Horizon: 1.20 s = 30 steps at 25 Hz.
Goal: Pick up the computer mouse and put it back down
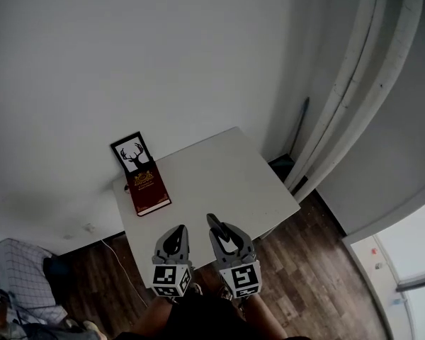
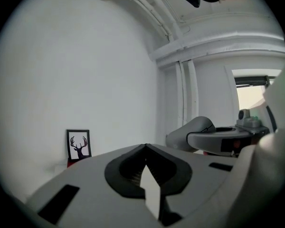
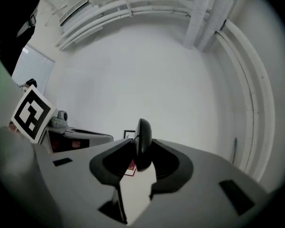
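1 red book [image 1: 147,190] lies on the white table [image 1: 219,176], just beside 1 framed deer picture [image 1: 132,153].

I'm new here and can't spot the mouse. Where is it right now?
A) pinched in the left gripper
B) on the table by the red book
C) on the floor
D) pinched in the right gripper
D: the right gripper has the dark mouse clamped between its jaws, as its own view shows; the left gripper is shut and empty.
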Each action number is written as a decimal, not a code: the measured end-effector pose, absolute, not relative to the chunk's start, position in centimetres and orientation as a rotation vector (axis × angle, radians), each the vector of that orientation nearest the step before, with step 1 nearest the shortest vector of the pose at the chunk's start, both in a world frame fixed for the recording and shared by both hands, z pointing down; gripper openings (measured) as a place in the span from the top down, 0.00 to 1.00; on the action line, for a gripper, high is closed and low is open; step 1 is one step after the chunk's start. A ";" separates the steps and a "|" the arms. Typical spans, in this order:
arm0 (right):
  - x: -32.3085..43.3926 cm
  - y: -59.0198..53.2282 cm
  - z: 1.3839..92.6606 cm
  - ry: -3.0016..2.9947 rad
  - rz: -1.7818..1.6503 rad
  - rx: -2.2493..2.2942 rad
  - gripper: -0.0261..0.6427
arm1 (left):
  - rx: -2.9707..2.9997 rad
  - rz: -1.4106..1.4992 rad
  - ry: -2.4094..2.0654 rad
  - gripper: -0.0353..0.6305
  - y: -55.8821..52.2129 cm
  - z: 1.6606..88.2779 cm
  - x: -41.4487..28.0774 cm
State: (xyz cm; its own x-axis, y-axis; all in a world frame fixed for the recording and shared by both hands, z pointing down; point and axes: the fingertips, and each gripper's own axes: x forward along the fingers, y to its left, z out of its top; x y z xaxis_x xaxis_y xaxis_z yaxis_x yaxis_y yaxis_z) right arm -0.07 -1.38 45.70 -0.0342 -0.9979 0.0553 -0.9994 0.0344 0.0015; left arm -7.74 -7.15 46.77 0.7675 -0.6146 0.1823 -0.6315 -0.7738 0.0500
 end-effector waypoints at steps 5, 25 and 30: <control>-2.3 0.3 44.9 -2.195 0.025 2.182 0.76 | 2.878 0.211 -1.004 0.94 -5.9 45.6 -9.6; -6.9 9.0 40.2 -2.000 -0.077 2.328 0.76 | 2.998 0.088 -0.847 0.95 2.1 41.5 -13.5; -6.2 9.5 39.6 -2.042 -0.102 2.307 0.76 | 3.004 0.100 -0.886 0.95 2.3 41.3 -13.0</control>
